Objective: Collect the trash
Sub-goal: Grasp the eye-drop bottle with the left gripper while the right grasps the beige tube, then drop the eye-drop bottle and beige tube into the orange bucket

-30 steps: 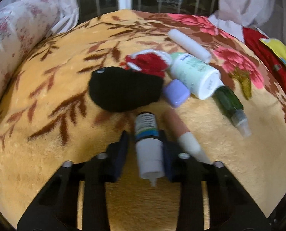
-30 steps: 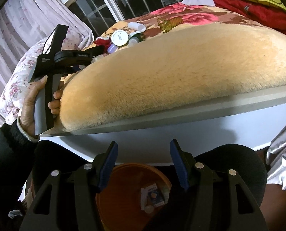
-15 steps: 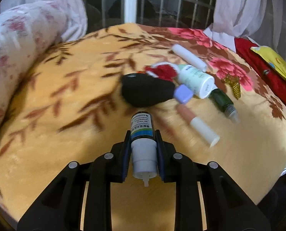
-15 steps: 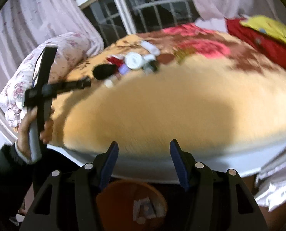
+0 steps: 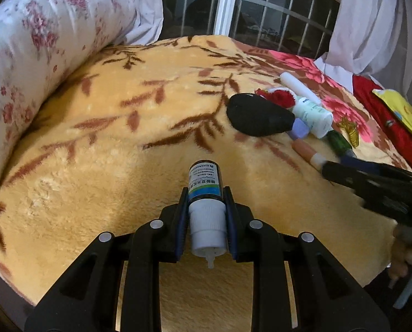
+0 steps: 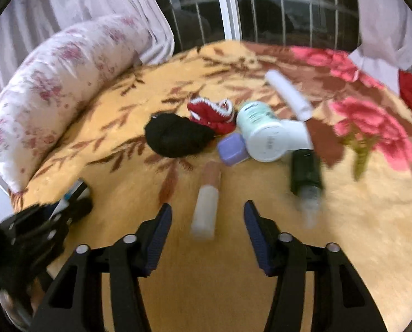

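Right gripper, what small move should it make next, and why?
Probably ease forward and close. The right gripper is open with the pink and white tube lying between its fingers on the blanket, while the left gripper already holds the small dropper bottle.

Open blanket (image 6: 358,238) right of pink tube (image 6: 206,202); clutter (image 6: 261,135) beyond.
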Available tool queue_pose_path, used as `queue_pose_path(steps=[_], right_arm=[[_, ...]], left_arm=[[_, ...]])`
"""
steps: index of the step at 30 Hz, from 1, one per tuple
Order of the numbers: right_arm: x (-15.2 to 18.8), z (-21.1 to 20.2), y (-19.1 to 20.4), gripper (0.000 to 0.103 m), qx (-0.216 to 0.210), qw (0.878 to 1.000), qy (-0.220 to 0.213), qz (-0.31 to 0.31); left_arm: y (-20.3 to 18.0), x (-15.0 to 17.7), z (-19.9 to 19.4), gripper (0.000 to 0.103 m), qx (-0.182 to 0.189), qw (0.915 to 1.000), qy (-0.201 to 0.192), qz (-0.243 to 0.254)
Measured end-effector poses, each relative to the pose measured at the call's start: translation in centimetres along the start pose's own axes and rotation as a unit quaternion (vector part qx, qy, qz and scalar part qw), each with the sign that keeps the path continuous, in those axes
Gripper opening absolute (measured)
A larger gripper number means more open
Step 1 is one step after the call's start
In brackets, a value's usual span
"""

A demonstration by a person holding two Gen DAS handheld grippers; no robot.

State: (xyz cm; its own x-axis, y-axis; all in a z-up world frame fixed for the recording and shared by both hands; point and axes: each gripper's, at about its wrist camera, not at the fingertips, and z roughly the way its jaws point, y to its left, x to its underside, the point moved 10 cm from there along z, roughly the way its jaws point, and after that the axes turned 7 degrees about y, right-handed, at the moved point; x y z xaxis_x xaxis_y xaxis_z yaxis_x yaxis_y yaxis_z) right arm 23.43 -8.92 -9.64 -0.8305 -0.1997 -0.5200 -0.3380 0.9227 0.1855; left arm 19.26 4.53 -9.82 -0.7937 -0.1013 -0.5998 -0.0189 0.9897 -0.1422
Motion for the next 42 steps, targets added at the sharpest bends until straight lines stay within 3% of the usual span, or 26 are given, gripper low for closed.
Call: queue_pose_path(steps=[8, 16, 25, 33, 42], right_arm=[[-1.2, 4.2, -0.3, 0.018, 0.007, 0.999, 0.037, 0.018], [-0.4, 2.2, -0.5, 0.017, 0.007, 0.999, 0.004, 0.032], [2.6, -3.0, -1.3, 0.017, -0.012, 0.998, -0.044, 0.048], [8.2, -9.6, -0.8, 0.017, -0.028, 0.996, -0.075, 0.034], [18.0, -12.8, 1.6, 0.017, -0.044, 0.998, -0.049, 0.020]], left_arm=[[0.3, -0.6, 1.4, 0.023, 0.009, 0.9999, -0.008, -0.006], [0.2, -0.7, 1.3, 0.023, 0.006, 0.9994, -0.035, 0.002], [-0.9, 0.3, -1.6, 0.023, 0.022, 0.9989, -0.041, 0.004], [-3.7, 4.1, -5.8, 0.023, 0.031, 0.9984, -0.037, 0.028], [-6.5, 12.1, -8.0, 0.023, 0.052, 0.9960, 0.010, 0.072]])
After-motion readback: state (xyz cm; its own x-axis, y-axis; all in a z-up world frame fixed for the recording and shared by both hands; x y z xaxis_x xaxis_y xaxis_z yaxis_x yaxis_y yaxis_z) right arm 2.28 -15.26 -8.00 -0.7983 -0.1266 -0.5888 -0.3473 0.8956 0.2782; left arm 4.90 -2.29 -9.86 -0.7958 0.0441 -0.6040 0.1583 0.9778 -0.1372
